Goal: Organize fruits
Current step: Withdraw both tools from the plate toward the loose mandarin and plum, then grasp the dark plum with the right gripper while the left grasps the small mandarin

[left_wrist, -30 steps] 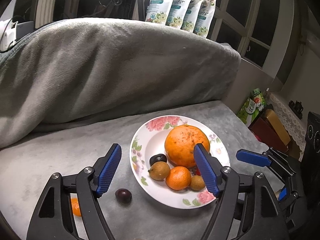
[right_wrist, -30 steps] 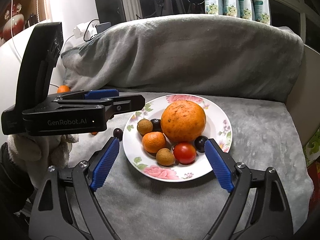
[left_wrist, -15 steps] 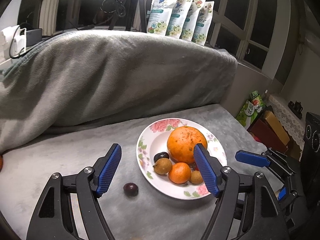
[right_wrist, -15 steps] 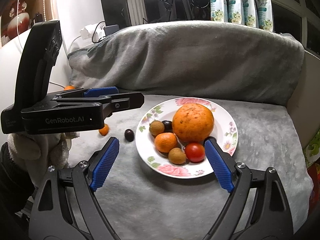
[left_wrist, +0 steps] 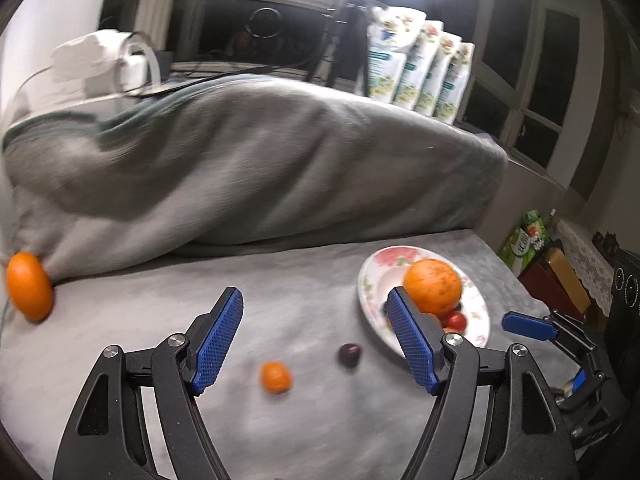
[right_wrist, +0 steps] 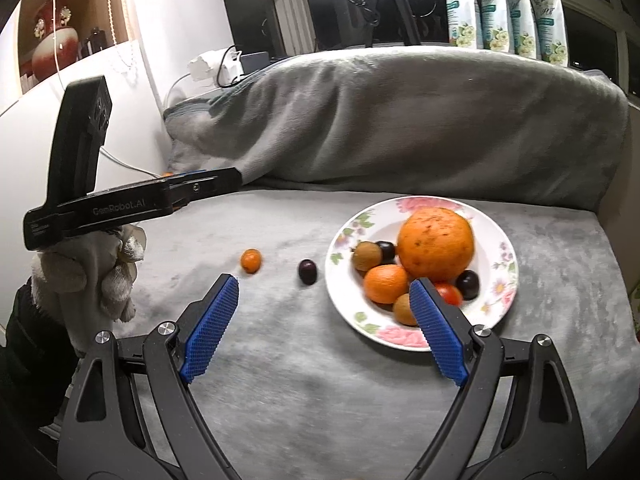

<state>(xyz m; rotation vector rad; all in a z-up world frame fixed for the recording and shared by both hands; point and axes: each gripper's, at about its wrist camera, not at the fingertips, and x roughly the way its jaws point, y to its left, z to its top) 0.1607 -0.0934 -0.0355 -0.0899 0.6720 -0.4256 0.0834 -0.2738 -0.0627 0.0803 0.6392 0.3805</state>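
Fruits (right_wrist: 435, 243) fill floral plate (right_wrist: 505, 245); left gripper (right_wrist: 224, 176), marked "GenRobot.AI", and right gripper (right_wrist: 323, 312) jaws apart

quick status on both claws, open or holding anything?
Left claw: open, empty; small orange fruit lies on the cloth below it.
Right claw: open, empty.

White plate (right_wrist: 502, 240) with pink flowers, orange fruit (right_wrist: 435, 242), dark plum (right_wrist: 307, 271), grey blanket (right_wrist: 400, 120), blue-padded jaws.
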